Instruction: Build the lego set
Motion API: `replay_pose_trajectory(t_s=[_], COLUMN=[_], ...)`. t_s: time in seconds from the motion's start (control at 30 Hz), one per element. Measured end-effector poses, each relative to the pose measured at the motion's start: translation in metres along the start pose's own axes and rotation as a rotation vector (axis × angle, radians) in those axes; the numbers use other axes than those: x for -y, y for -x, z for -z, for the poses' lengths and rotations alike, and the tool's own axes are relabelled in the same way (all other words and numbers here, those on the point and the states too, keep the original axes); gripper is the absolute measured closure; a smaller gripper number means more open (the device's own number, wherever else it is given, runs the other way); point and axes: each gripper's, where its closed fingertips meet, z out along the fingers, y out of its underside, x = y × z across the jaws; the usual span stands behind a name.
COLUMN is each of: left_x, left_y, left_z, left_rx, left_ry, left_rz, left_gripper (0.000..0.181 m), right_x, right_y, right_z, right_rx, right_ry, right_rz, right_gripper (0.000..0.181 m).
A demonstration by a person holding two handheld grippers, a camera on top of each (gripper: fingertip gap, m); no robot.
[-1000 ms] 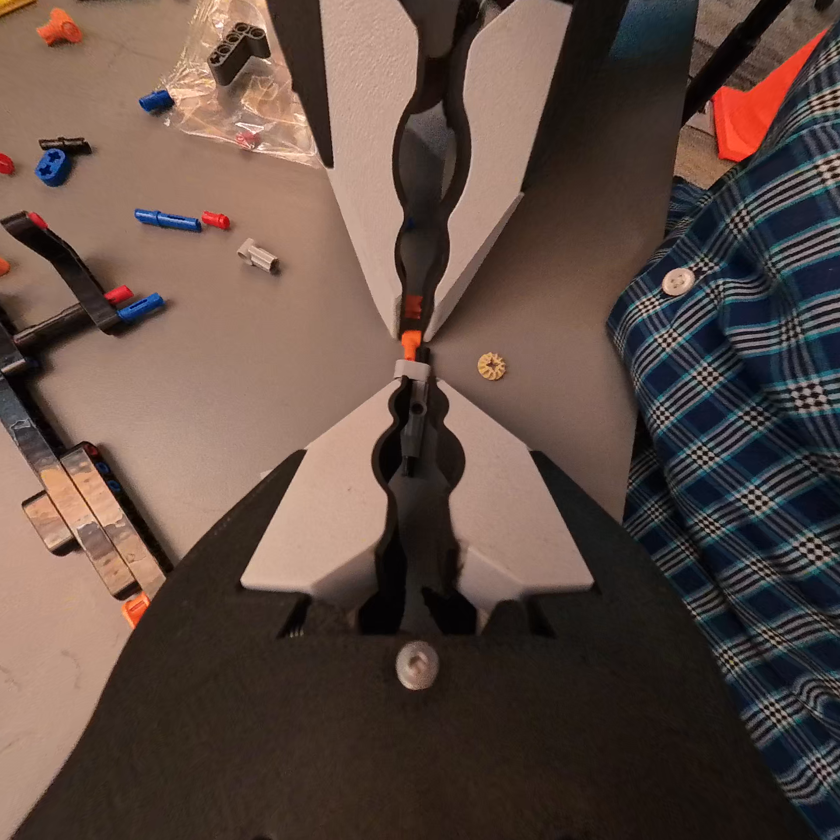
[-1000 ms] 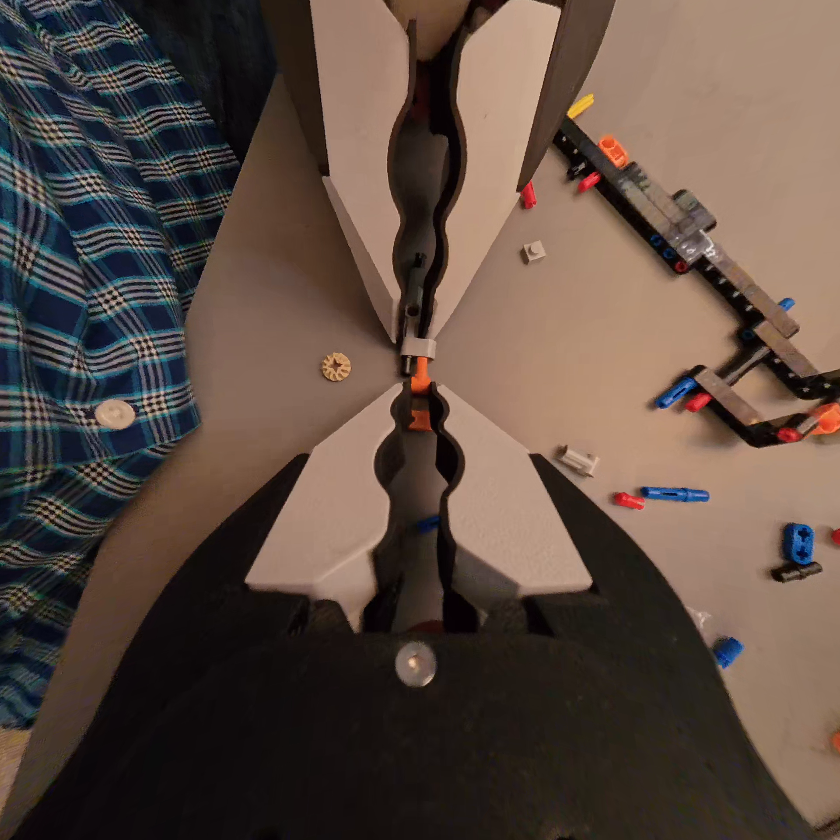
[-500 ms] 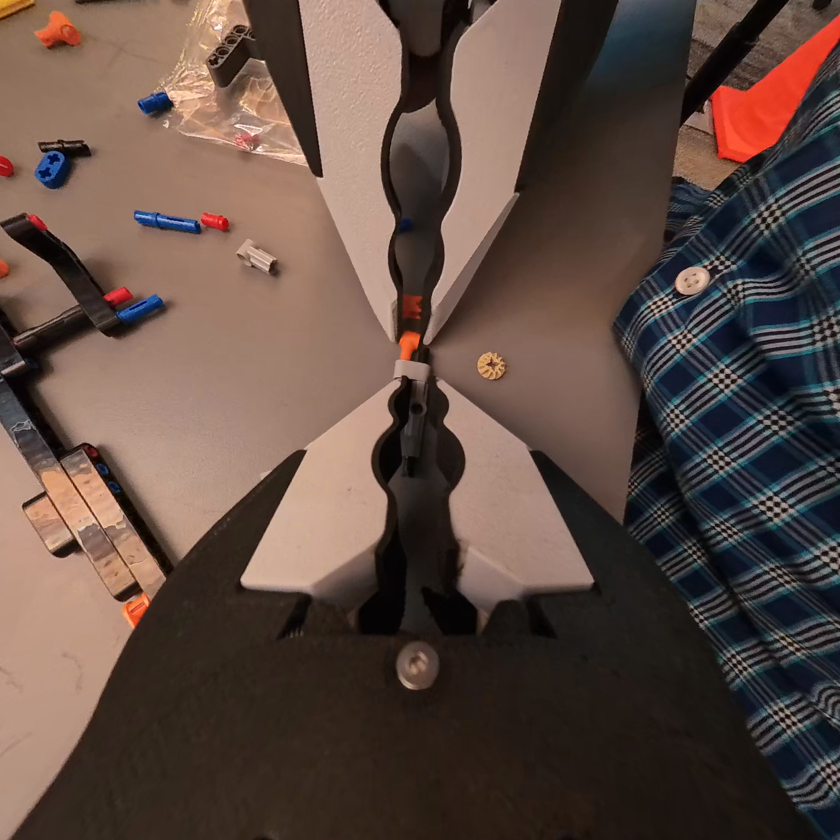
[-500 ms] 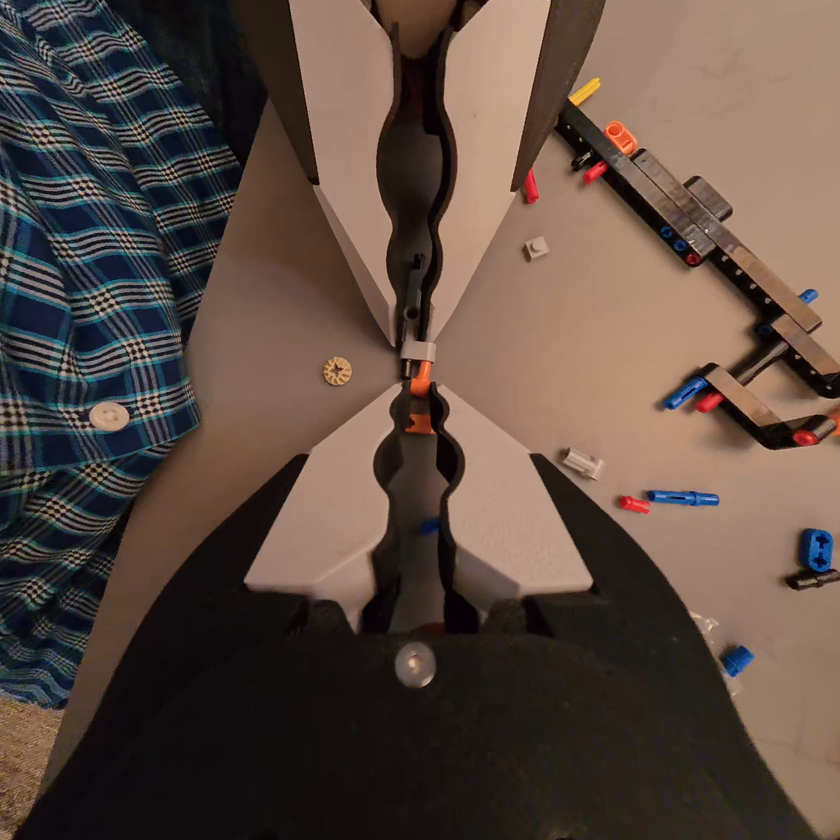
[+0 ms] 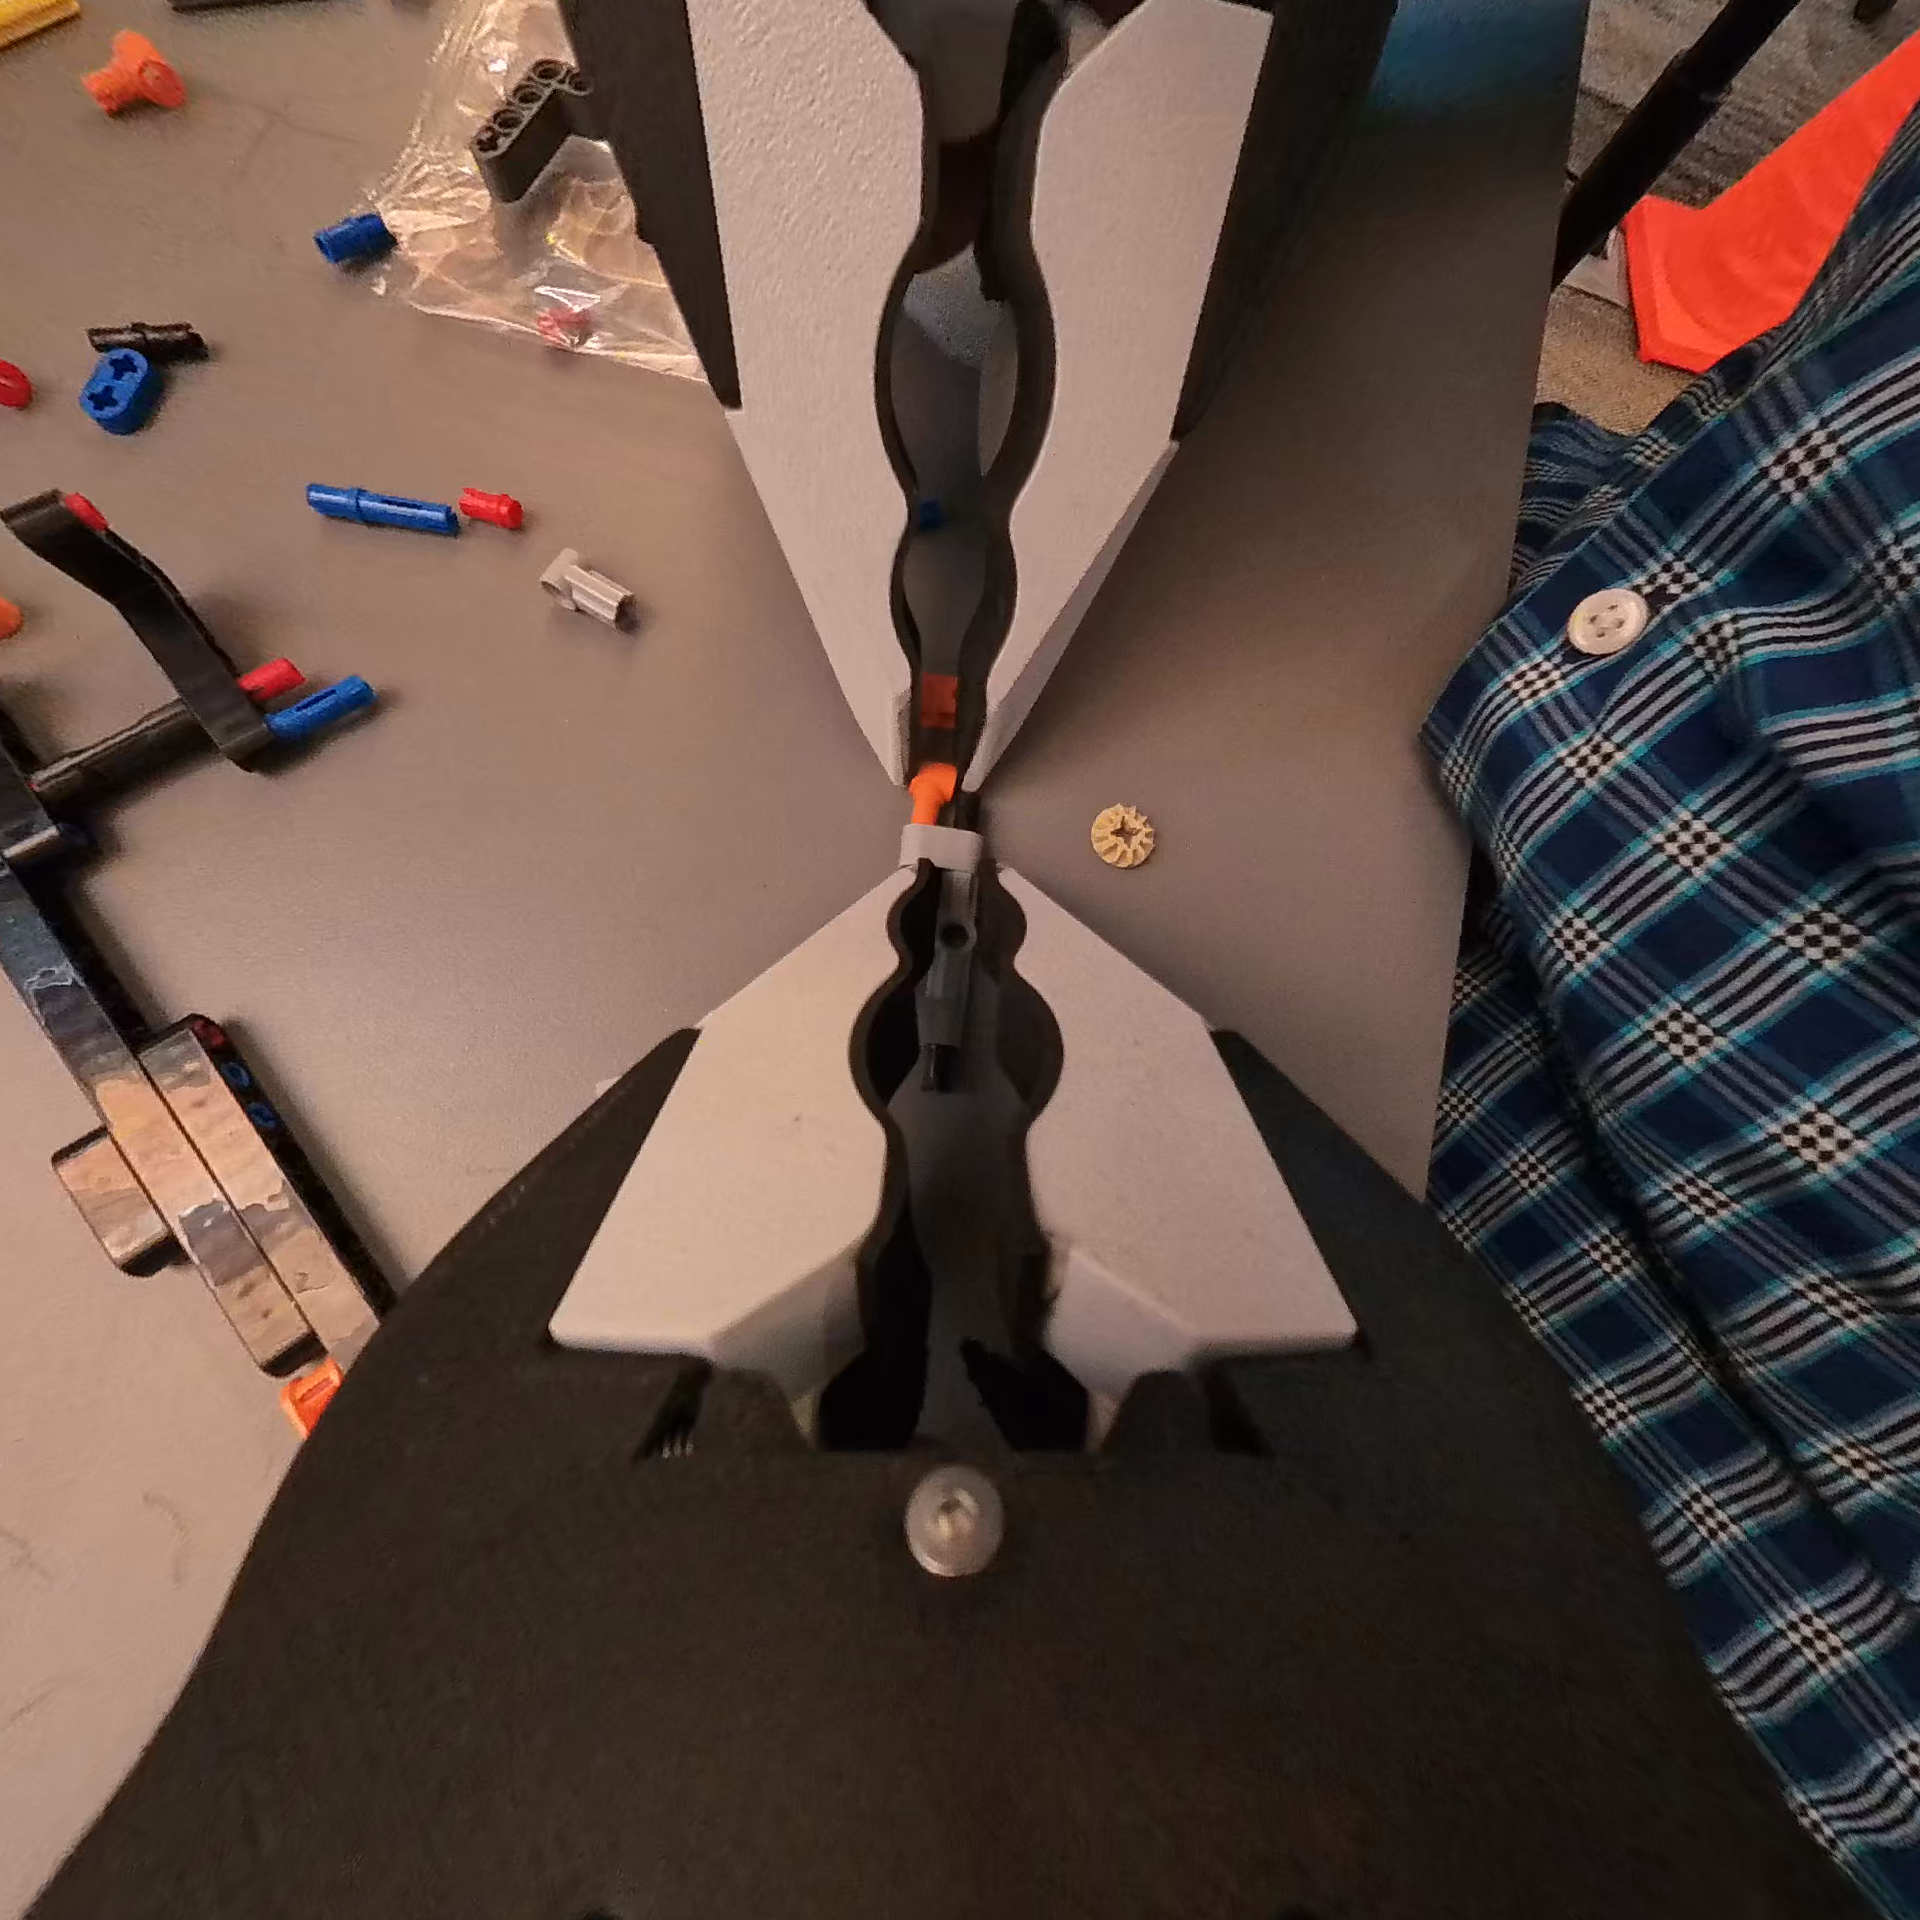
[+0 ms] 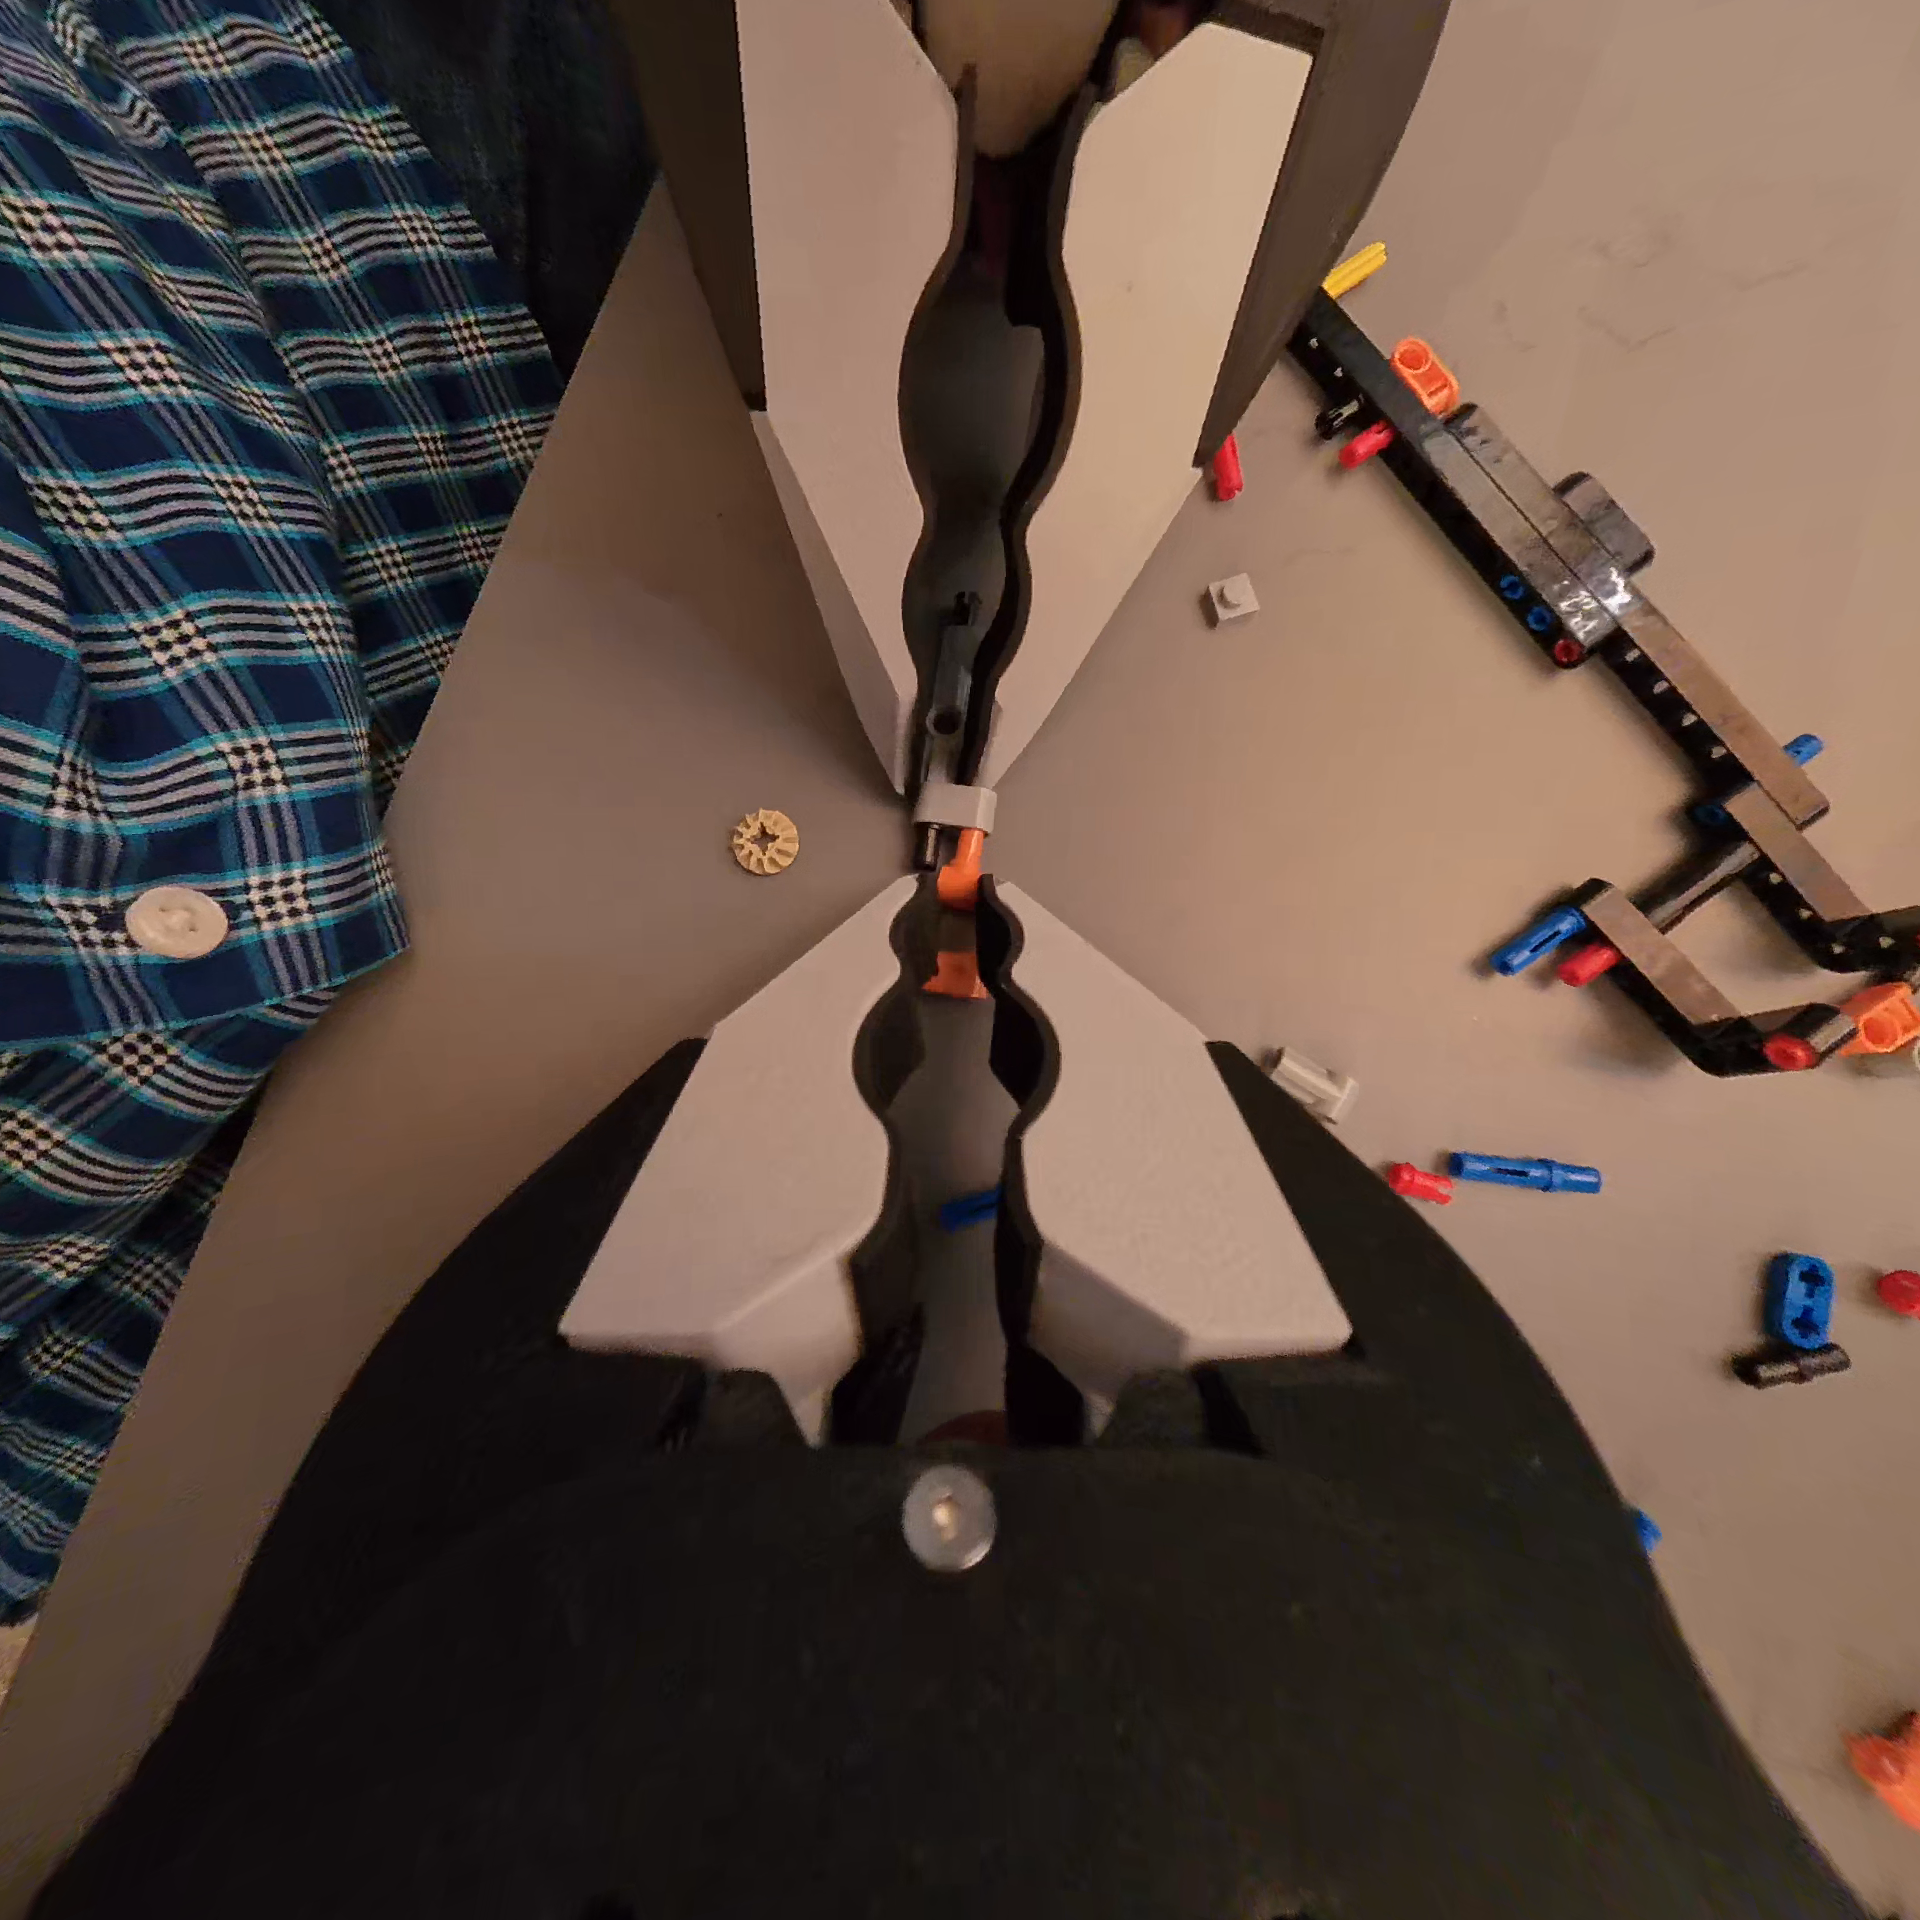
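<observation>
Two grippers meet tip to tip above the grey table (image 5: 520, 935), and the tan gear (image 5: 1122, 836) lying flat on it serves as the landmark. In the left wrist view, the left gripper (image 5: 940, 883) is closed narrow on a dark grey axle piece (image 5: 951, 966) that carries a light grey bush (image 5: 938, 844) at its far end, just left of the gear. Facing it, the right gripper (image 5: 940, 774) pinches an orange connector (image 5: 928, 795) whose nose touches the bush. To seat the joint well, the person should probably keep both tools clamped, line the connector up with the axle end, and push straight along that line without twisting. Compared with a second ago, the connector's nose tilts a little more to one side against the bush, and the opposing tool fills more of the upper frame.

In the right wrist view, the right gripper (image 6: 951, 894) holds the orange connector (image 6: 958, 862) just right of the gear (image 6: 766, 840), jaws nearly together. The left gripper (image 6: 948, 779) grips the axle piece (image 6: 948, 686) and bush (image 6: 956, 802) beyond it. The black beam assembly (image 6: 1621, 623), far right of the gear, sits farther out toward the frame edge than before, so the view has shifted slightly.
</observation>
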Motion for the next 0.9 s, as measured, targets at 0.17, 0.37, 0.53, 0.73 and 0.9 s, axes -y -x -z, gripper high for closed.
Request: replay_pose_trajectory(t_s=[0.17, 0.37, 0.53, 0.73, 0.9], left_x=[0.0001, 0.0001, 0.0002, 0.0003, 0.0010], left_y=[-0.0001, -0.0001, 0.0001, 0.0000, -0.0006], left_z=[-0.0001, -0.0002, -0.0002, -0.0004, -0.0015], left_rx=[-0.007, -0.013, -0.012, -0.012, -0.012], left_ry=[-0.002, -0.003, -0.005, -0.005, -0.004], left_rz=[0.000, 0.001, 0.000, -0.003, -0.010], left_gripper=[0.176, 0.176, 0.175, 0.176, 0.176], right_x=[-0.0004, 0.0002, 0.0005, 0.0000, -0.0023], right_y=[-0.0003, -0.0001, -0.0001, 0.0006, 0.0014], right_z=[0.0001, 0.0001, 0.0001, 0.0004, 0.0019], right_rx=[0.024, 0.060, 0.099, 0.124, 0.122], right_ry=[0.046, 0.048, 0.046, 0.092, 0.241], right_rz=[0.038, 0.071, 0.072, 0.072, 0.064], right_gripper=[0.177, 0.178, 0.178, 0.178, 0.178])
